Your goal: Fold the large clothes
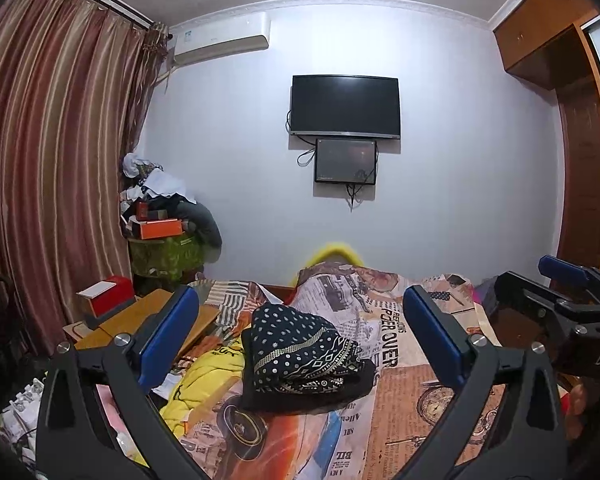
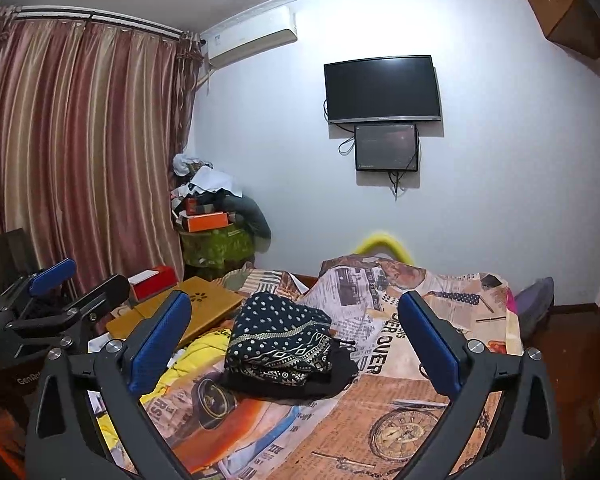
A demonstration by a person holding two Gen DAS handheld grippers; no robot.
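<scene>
Left gripper (image 1: 300,336) and right gripper (image 2: 296,332) both have fingers wide apart, empty. Folded black white-dotted patterned garment (image 1: 300,354) sits mid-bed on the newspaper-print bedspread (image 1: 412,400), near its left edge. Looks done; next, likely reach for the crumpled yellow garment (image 1: 204,380), pinching an edge.

Right claw (image 2: 296,344) spread wide and empty, folded dark patterned garment (image 2: 280,348) on newspaper-print bedspread (image 2: 400,408) ahead
</scene>
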